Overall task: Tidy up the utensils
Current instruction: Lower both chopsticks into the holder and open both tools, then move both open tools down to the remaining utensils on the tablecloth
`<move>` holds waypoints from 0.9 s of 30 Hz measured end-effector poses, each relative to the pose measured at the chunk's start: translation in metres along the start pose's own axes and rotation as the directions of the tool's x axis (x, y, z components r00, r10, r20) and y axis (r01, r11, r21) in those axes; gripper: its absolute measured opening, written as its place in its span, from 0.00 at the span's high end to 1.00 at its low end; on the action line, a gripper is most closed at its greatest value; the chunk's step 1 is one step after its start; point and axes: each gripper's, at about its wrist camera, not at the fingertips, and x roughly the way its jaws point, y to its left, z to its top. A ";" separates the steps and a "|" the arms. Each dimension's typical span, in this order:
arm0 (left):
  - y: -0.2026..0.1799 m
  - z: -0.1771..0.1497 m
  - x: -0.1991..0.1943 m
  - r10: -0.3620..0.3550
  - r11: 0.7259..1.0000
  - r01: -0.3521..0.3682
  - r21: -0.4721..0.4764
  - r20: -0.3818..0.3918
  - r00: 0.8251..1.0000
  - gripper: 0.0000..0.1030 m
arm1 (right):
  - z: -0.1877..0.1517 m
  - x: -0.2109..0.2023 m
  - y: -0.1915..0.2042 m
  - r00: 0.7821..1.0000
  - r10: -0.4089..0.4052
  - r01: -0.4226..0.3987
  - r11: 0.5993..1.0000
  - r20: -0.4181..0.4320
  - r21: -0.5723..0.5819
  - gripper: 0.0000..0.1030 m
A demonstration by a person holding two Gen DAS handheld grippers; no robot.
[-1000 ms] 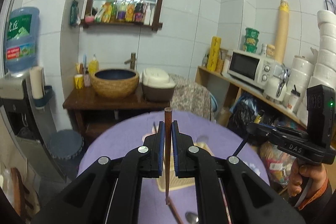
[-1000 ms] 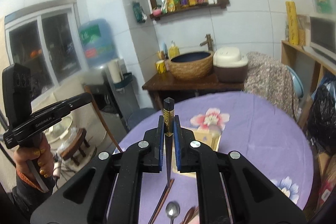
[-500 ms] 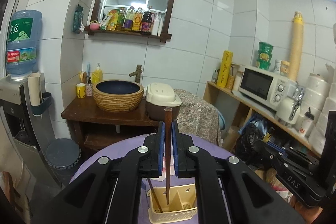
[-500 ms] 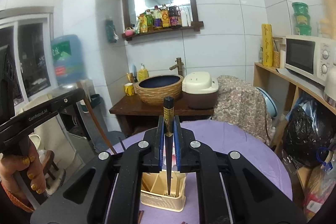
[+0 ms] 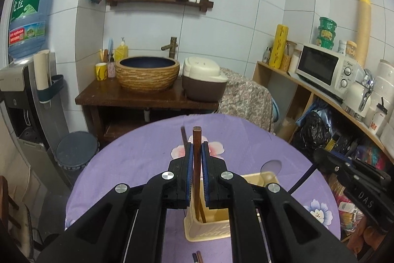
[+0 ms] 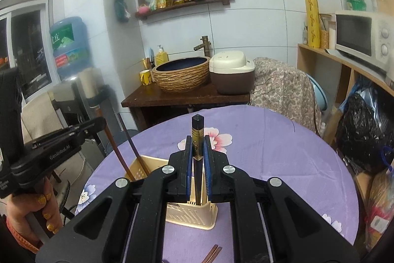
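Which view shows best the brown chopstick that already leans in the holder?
The right wrist view: the leaning brown chopstick shows from the holder up to its top. In the left wrist view the left gripper hides most of this chopstick; only its upper end shows.

Bright overhead light, fisheye-warped edges
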 end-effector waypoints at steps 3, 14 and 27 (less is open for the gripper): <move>0.004 -0.007 0.007 0.002 1.000 -0.002 -0.006 -0.016 1.000 0.92 | -0.005 0.005 -0.004 1.000 -0.003 0.003 1.000 -0.010 0.015 0.91; 0.003 -0.012 -0.005 -0.026 1.000 0.026 -0.011 0.004 1.000 0.73 | -0.010 -0.001 -0.006 0.999 -0.028 0.028 1.000 0.044 0.003 0.34; 0.014 -0.073 -0.060 0.008 1.000 -0.009 0.009 0.057 0.998 0.09 | -0.054 -0.045 0.013 0.991 -0.058 0.074 0.988 0.117 -0.135 0.10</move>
